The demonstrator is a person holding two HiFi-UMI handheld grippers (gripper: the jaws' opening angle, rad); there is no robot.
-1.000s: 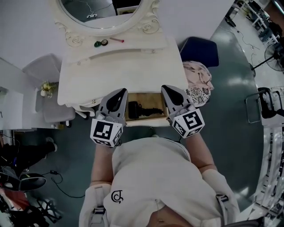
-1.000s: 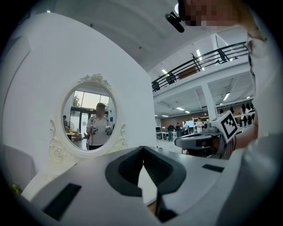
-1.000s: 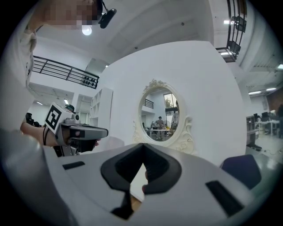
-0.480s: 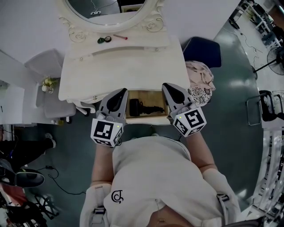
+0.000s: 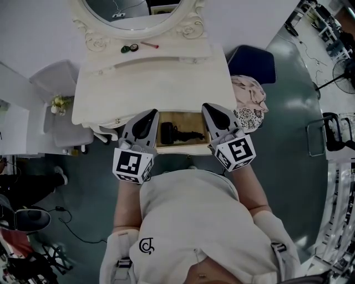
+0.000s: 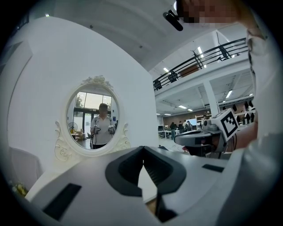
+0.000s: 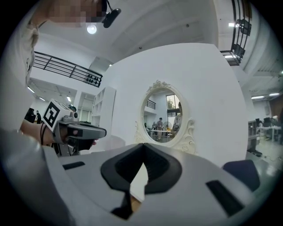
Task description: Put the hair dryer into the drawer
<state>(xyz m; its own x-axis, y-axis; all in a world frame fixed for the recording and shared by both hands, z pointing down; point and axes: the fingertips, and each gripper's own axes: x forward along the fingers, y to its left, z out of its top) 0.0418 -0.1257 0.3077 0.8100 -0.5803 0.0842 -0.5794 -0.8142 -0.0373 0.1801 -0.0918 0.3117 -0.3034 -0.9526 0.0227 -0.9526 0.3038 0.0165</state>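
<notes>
White table, drawer open, hair dryer inside.
Oval mirror at table's 12 o'clock; drawer pulled out at its 6 o'clock edge. Left gripper at drawer's 9 o'clock, right gripper at 3 o'clock, fingers of each pressed together, pinching nothing. Black hair dryer lies on drawer bottom, between the two.

Pale short-sleeve tee w/ small black logo.

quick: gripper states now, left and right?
Left gripper: jaws closed, holding nothing.
Right gripper: jaws closed, holding nothing.
</notes>
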